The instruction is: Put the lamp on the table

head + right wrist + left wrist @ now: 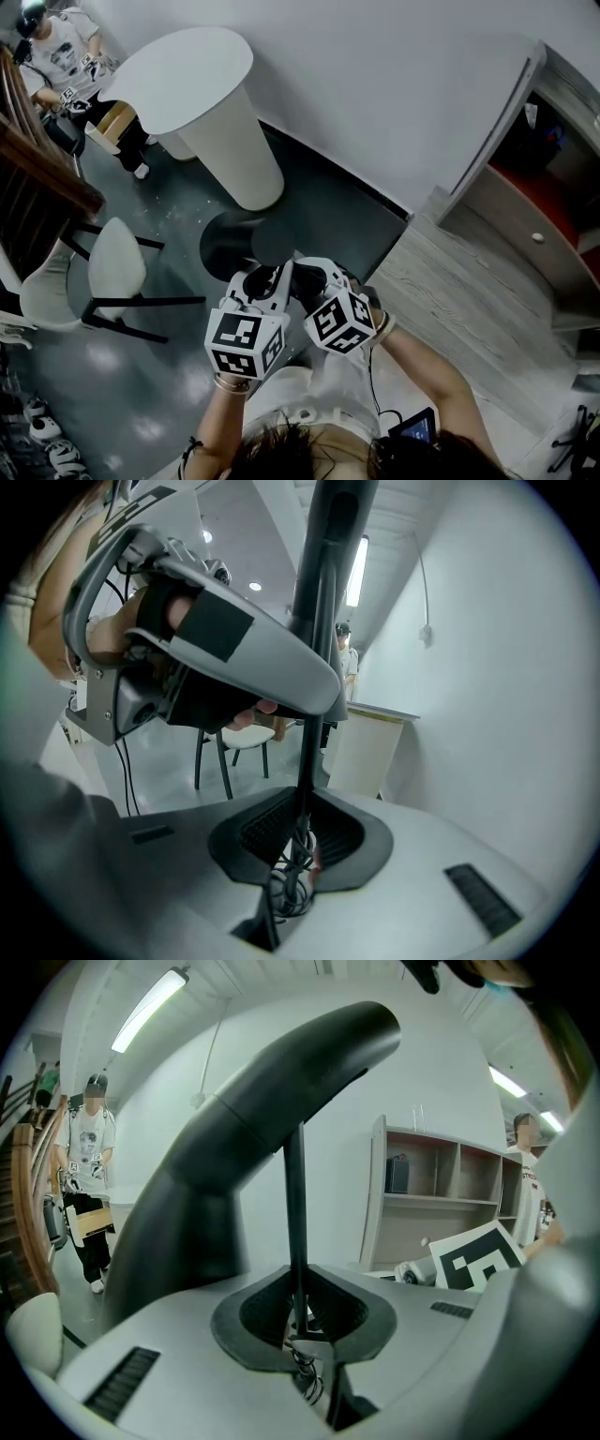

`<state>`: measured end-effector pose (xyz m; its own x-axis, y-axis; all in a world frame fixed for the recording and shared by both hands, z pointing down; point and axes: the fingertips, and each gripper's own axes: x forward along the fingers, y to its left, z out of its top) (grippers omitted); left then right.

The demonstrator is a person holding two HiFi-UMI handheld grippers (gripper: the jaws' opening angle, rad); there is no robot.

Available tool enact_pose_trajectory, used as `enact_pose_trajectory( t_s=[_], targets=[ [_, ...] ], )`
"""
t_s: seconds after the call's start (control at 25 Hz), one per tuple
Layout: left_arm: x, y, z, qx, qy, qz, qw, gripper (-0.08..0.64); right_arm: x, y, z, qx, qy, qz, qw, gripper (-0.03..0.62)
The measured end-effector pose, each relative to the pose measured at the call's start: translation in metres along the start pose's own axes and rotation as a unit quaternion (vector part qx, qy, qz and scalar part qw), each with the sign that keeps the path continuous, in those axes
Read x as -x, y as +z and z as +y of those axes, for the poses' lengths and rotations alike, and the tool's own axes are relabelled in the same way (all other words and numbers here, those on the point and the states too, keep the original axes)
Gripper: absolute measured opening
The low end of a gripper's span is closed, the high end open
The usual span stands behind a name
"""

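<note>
The lamp is black, with a thin rod (296, 1213) and a broad curved head (281, 1072) above it. In the head view its round black part (232, 246) shows just beyond both grippers, over the dark floor. My left gripper (298, 1312) is shut on the rod, and so is my right gripper (298, 827), which grips the rod (306, 752) close beside the left one. In the head view the left gripper (265, 281) and right gripper (314, 278) sit side by side in front of my body. The white round table (187, 75) stands ahead to the left.
A white chair (103, 272) with black legs stands left of me. A person (66, 52) stands beyond the table. A wooden railing (37, 159) runs along the left. A shelf unit (525, 187) with an open door is on the right, on a pale wood floor (459, 291).
</note>
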<state>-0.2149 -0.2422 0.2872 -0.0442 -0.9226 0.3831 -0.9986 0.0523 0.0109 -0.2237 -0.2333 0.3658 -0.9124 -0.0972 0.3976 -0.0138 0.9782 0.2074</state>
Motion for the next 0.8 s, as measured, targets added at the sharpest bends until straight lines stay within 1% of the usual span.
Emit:
enact_pose_trajectory(
  t_s=[0.56, 0.8],
  targets=[
    [-0.008, 0.029, -0.051, -0.01, -0.011, -0.026, 0.9996, 0.054, 0.053, -0.004, -0.027, 0.005, -0.018, -0.015, 1.0, 0.054],
    [-0.01, 0.039, -0.071, -0.019, -0.018, -0.029, 0.9993, 0.054, 0.073, -0.005, -0.035, 0.004, -0.025, -0.02, 0.999, 0.054]
  ],
)
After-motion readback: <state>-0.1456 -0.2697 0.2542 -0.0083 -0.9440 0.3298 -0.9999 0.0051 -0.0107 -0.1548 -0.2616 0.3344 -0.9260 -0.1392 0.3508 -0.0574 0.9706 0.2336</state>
